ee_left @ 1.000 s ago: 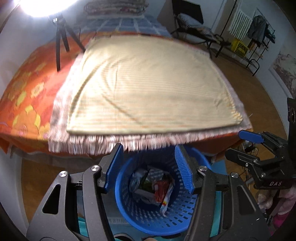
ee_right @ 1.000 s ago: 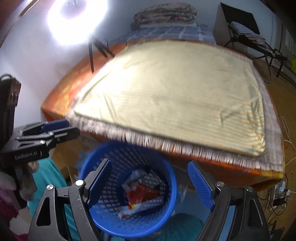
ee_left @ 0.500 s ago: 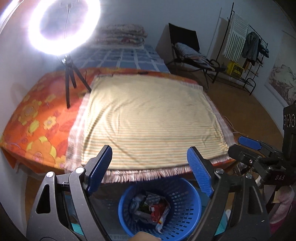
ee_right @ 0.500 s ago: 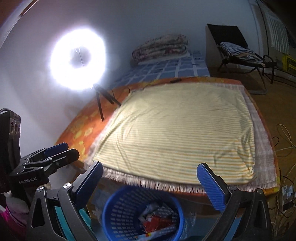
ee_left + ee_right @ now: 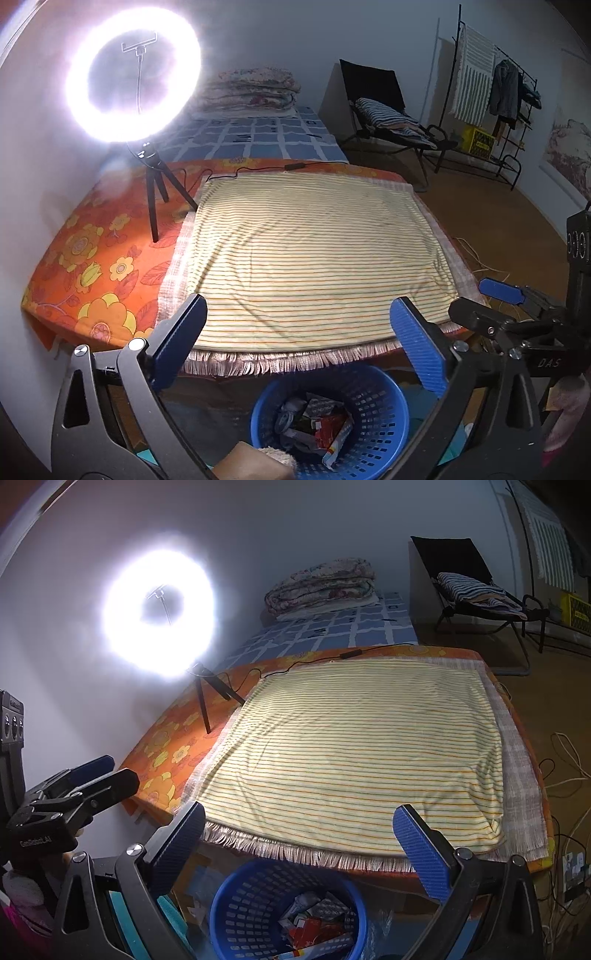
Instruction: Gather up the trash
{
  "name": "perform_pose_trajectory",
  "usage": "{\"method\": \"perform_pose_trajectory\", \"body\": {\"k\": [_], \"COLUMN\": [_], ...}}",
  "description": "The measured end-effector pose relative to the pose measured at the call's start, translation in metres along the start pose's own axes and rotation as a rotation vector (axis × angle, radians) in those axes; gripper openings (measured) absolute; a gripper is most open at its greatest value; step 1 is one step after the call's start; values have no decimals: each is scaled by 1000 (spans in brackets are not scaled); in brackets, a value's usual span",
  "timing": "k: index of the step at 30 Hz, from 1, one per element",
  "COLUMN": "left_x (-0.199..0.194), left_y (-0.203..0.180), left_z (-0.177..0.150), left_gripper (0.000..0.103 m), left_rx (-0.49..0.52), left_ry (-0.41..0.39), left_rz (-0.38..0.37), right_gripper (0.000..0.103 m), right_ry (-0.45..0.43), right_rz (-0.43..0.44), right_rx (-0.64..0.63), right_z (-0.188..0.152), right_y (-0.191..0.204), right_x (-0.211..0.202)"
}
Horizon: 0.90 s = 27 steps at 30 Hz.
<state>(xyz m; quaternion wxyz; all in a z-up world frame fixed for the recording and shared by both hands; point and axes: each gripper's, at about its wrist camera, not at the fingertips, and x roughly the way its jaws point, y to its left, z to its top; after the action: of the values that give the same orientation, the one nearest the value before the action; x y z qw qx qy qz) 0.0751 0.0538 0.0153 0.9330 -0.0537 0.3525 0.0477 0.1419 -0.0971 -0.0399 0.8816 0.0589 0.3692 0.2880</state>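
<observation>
The left gripper (image 5: 295, 347) and right gripper (image 5: 299, 845) had just been opened wide, nothing between them. Wrappers (image 5: 317, 432) lay in the blue basket (image 5: 384, 417) below the bed (image 5: 314, 254). More trash should be looked for slowly.

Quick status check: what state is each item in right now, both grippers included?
left gripper: open, jaws just widened, nothing between them
right gripper: open, empty
blue basket: upright on the floor, holding wrappers
striped cloth: spread flat on the bed
ring light: on
</observation>
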Motion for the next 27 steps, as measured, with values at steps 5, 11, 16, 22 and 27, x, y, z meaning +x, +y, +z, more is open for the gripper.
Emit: {"method": "perform_pose_trajectory", "body": {"k": [5, 11, 16, 22, 27], "left_x": [-3, -2, -1, 0, 0], "left_y": [-3, -1, 1, 2, 3], "left_z": [1, 1, -1, 0, 1], "left_gripper": [101, 102, 102, 102, 102], "left_rx": [-8, -7, -18, -17, -20], "left_ry": [9, 14, 18, 17, 17], "left_rz": [4, 10, 10, 8, 7], "right_gripper": [103, 103, 103, 103, 103], "right_ry": [-2, -1, 2, 4, 5], "right_rz": [1, 5, 8, 11, 12], "right_rx": [-2, -1, 1, 7, 9], "right_z": [0, 1, 1, 1, 1], "right_y": [0, 0, 1, 1, 1], "right_x": [0, 1, 2, 3, 3]}}
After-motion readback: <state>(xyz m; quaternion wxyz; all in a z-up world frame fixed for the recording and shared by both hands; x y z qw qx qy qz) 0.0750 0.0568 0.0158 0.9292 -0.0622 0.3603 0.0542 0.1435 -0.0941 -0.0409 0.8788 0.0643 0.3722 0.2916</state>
